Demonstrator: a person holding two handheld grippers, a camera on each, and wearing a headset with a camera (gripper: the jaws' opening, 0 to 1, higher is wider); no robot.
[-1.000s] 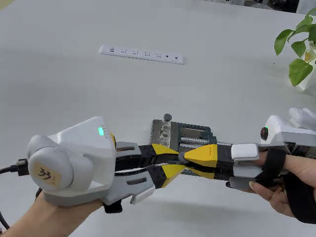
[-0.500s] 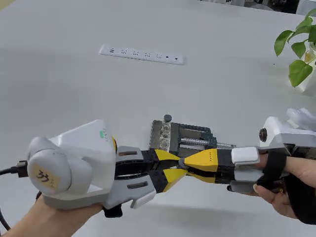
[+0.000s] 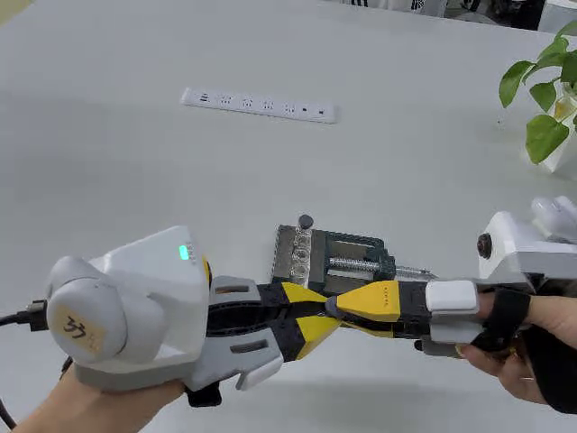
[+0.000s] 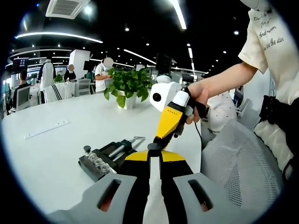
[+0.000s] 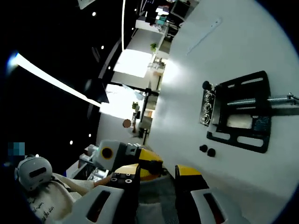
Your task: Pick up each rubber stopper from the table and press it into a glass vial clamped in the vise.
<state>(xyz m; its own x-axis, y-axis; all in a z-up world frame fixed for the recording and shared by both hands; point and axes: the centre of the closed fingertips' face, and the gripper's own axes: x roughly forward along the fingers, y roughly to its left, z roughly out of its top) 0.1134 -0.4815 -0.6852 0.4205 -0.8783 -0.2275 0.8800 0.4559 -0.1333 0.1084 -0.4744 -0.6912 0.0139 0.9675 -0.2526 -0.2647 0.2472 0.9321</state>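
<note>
A black vise (image 3: 353, 255) on the white table clamps a row of glass vials (image 3: 300, 255); the far vial carries a dark stopper (image 3: 306, 221). Just in front of the vise my left gripper (image 3: 326, 307) and right gripper (image 3: 334, 307) meet tip to tip above the table. A small grey rubber stopper (image 4: 153, 146) sits at that meeting point. The left jaws are pinched on it, and the right jaws close on it from above and below. Two loose stoppers (image 5: 207, 150) lie on the table beside the vise (image 5: 243, 116).
A white power strip (image 3: 259, 104) lies far back on the table. A potted plant (image 3: 544, 95) stands at the right edge. A mesh chair (image 4: 238, 154) stands off the table, and people sit at distant desks.
The joined gripper tips have drifted slightly toward me, away from the vise. Both grips look the same.
</note>
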